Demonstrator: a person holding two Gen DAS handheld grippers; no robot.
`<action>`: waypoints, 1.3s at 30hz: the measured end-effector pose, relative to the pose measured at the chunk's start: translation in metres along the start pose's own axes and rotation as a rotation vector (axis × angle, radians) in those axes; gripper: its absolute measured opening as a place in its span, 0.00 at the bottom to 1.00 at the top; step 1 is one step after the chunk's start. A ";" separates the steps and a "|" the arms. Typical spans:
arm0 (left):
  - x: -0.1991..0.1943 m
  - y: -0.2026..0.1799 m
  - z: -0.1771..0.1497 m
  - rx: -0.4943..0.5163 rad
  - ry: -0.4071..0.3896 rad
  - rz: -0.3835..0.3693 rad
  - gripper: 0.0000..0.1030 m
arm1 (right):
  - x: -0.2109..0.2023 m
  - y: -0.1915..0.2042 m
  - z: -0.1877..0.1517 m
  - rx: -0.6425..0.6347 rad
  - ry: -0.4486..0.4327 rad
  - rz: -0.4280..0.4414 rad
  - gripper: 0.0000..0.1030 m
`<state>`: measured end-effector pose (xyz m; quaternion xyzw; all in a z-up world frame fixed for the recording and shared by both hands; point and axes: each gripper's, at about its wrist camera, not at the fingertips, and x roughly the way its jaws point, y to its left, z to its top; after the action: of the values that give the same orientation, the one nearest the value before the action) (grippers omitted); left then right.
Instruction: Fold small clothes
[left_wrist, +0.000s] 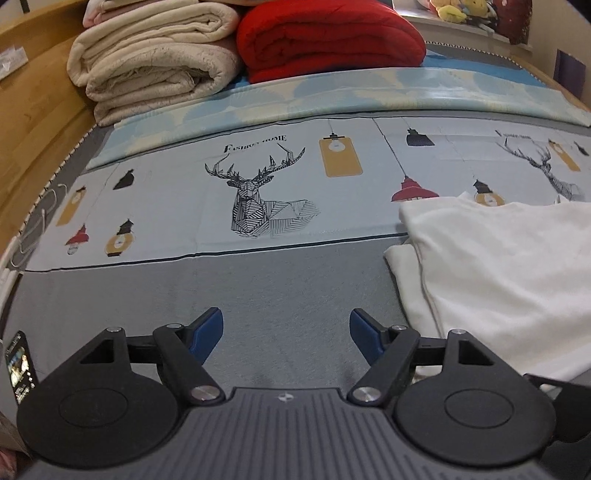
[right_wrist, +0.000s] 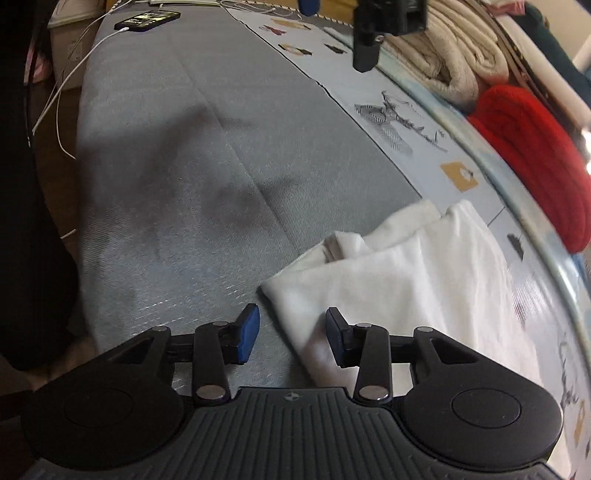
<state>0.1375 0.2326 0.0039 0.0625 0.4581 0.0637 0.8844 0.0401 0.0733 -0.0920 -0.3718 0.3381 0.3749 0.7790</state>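
Observation:
A white garment (left_wrist: 498, 266) lies partly folded on the bed, to the right of my left gripper (left_wrist: 286, 332). That gripper hangs open over the bare grey sheet (left_wrist: 258, 280) with nothing between its blue pads. In the right wrist view the garment (right_wrist: 399, 266) spreads ahead and to the right. My right gripper (right_wrist: 293, 334) is half open over its near left edge. The cloth's edge lies between the pads, close to the right one, and the left pad stands clear of it. A black part of the left gripper (right_wrist: 369, 37) shows at the top.
Folded cream blankets (left_wrist: 155, 59) and a red blanket (left_wrist: 328, 40) are stacked at the bed's far side. A phone (right_wrist: 147, 20) on a white cable (right_wrist: 55, 96) lies near the bed's corner. A wooden frame (left_wrist: 33, 110) runs along the left. The printed deer sheet (left_wrist: 258, 199) lies beyond the grey area.

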 end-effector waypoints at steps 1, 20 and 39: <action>0.001 0.001 0.002 -0.016 0.006 -0.017 0.79 | 0.001 0.001 0.001 -0.013 -0.002 -0.004 0.40; 0.106 -0.033 0.008 -0.462 0.369 -0.524 0.85 | -0.083 -0.042 -0.006 0.129 -0.273 0.048 0.03; 0.075 0.009 0.012 -0.492 0.252 -0.438 0.11 | -0.108 -0.043 0.004 0.172 -0.367 0.264 0.04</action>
<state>0.1901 0.2532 -0.0477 -0.2604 0.5370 -0.0120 0.8023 0.0247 0.0220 0.0110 -0.1825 0.2672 0.5045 0.8005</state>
